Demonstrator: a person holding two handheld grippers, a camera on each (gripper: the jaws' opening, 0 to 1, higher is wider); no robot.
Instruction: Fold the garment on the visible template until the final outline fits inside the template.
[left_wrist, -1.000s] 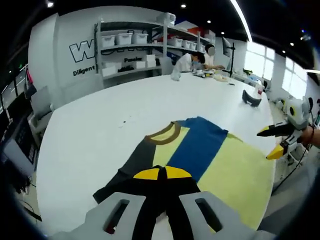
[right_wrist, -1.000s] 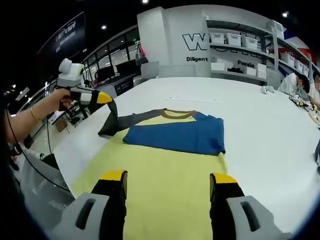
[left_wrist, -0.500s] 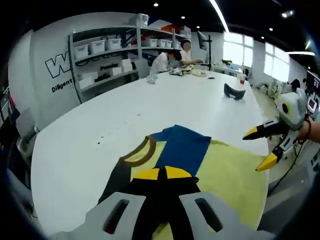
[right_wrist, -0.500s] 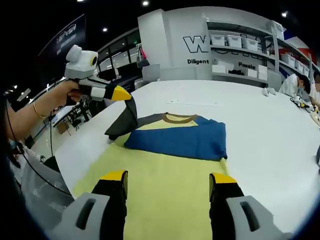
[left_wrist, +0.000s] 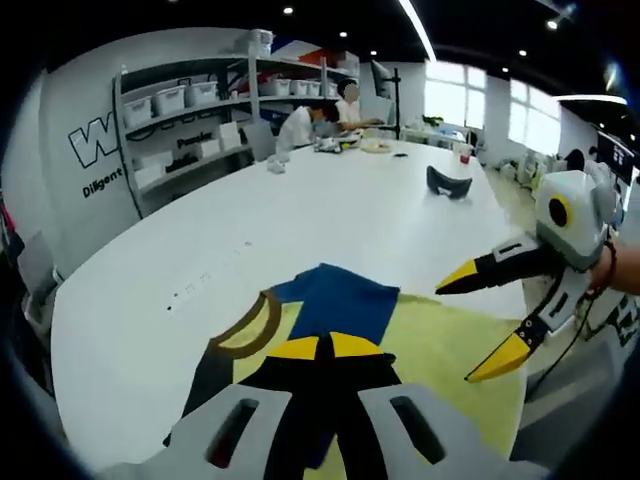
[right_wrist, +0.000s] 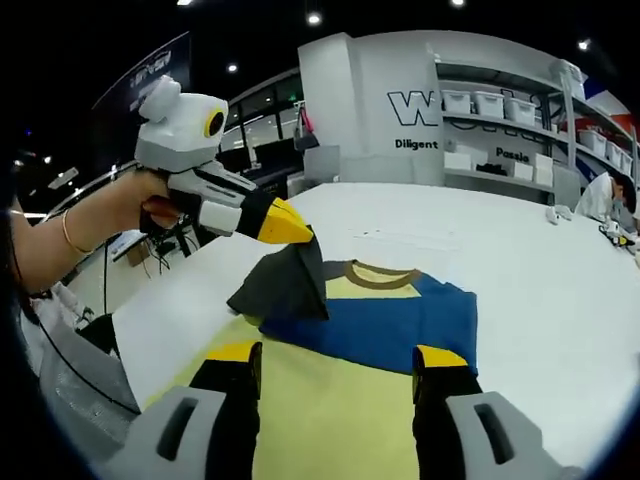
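Now the left tool (right_wrist: 285, 225), clamped on the dark sleeve (right_wrist: 285, 288), has carried it up and inward over the shirt (right_wrist: 385, 315) on the counter (right_wrist: 540, 300), advancing the sleeve fold, while the right tool (left_wrist: 485, 320) hangs apart, empty.

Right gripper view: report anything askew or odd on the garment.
Nothing looks damaged. The dark grey sleeve is lifted off the table, pinched by the left gripper, mid-fold; the blue sleeve lies folded flat across.
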